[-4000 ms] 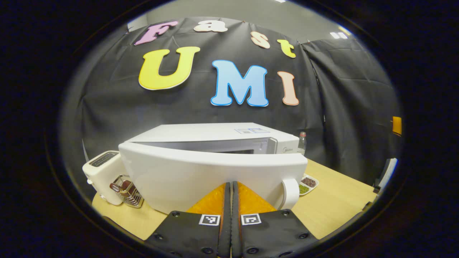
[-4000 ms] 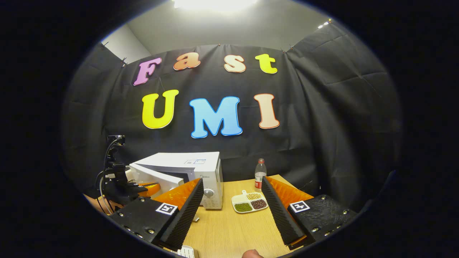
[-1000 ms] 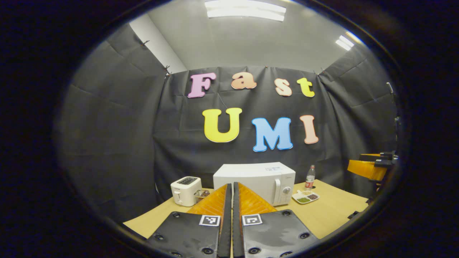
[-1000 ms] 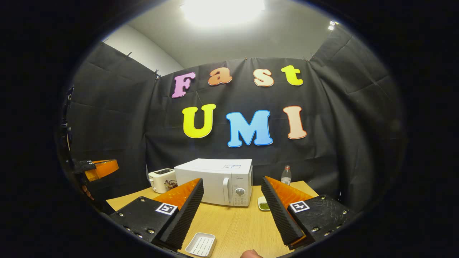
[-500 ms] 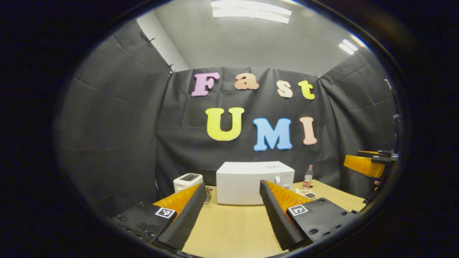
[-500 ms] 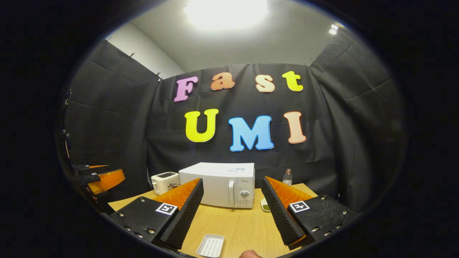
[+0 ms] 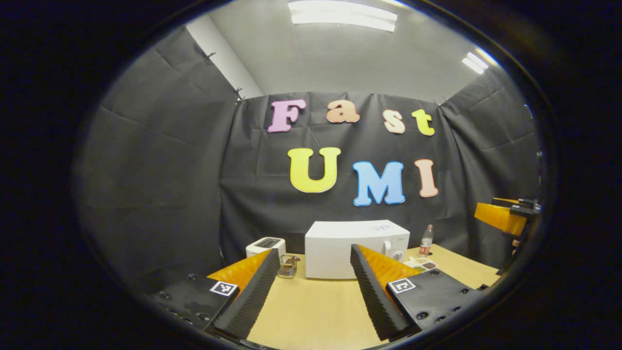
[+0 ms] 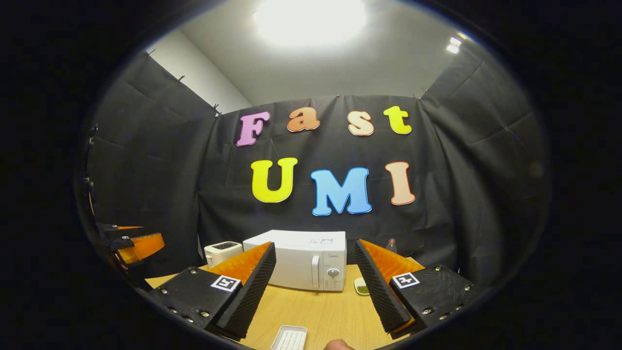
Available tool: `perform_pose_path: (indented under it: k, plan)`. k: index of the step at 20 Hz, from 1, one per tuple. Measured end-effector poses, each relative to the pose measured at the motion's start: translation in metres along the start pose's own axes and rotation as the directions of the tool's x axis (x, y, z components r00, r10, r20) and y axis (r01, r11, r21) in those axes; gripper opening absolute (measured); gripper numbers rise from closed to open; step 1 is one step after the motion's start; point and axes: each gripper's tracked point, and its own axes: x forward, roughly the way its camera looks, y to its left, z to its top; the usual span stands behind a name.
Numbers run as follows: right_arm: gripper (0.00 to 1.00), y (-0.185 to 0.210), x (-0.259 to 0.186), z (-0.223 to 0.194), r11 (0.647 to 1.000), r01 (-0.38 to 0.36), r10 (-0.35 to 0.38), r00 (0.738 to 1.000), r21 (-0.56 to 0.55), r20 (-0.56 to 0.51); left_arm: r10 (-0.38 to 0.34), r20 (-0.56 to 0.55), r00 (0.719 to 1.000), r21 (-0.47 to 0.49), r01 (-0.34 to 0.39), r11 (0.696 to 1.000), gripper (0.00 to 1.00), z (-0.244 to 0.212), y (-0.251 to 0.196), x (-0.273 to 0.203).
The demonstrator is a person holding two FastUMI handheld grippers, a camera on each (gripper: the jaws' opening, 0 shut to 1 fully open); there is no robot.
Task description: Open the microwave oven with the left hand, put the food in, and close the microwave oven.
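Both hand-held grippers [image 7: 315,253] [image 8: 315,253] agape, empty

A finger [image 8: 361,272] of the right tool hides most of the snack tray [image 8: 361,288].

Black cloth walls [image 7: 160,184] on three sides, creased, clipped along the top edge — grey ceiling [image 7: 340,58] above with lit panel lights [image 7: 342,12]. Light wooden tabletop [image 7: 311,311] at the bottom.

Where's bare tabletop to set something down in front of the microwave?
The wooden table is bare from the white microwave forward to the left gripper. Crowded spots: the white toaster and small metal rack at its left, the divided snack dish and clear bottle at its right, the white ridged tray near the right gripper.
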Motion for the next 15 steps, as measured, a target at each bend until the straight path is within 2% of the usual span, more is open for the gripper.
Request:
perform_pose_path:
  k: [6, 8, 9, 11, 15]
  plan:
    - [0.98, 0.008, 0.009, 0.003, 1.0, -0.015, 0.015, 1.0, -0.019, 0.008, 0.024, 0.006, 1.0, 0.02, -0.024, 1.0, 0.99, 0.004, 0.015, -0.011]
    - [0.98, 0.013, 0.01, 0.003, 1.0, -0.019, 0.019, 1.0, -0.015, 0.011, 0.026, 0.015, 1.0, 0.028, -0.027, 0.999, 0.94, 0.007, 0.019, -0.014]
    - [0.98, 0.015, 0.01, 0.003, 1.0, -0.023, 0.023, 1.0, -0.013, 0.013, 0.027, 0.021, 0.999, 0.036, -0.028, 0.999, 0.99, 0.01, 0.02, -0.016]
    - [0.98, 0.019, 0.011, 0.002, 1.0, -0.028, 0.028, 1.0, -0.014, 0.012, 0.022, 0.036, 0.999, 0.046, -0.024, 0.999, 0.96, 0.015, 0.019, -0.017]
    - [0.98, 0.023, 0.01, 0.001, 0.999, -0.031, 0.031, 0.999, -0.024, 0.008, 0.014, 0.054, 0.998, 0.036, -0.016, 0.999, 0.99, 0.021, 0.019, -0.017]
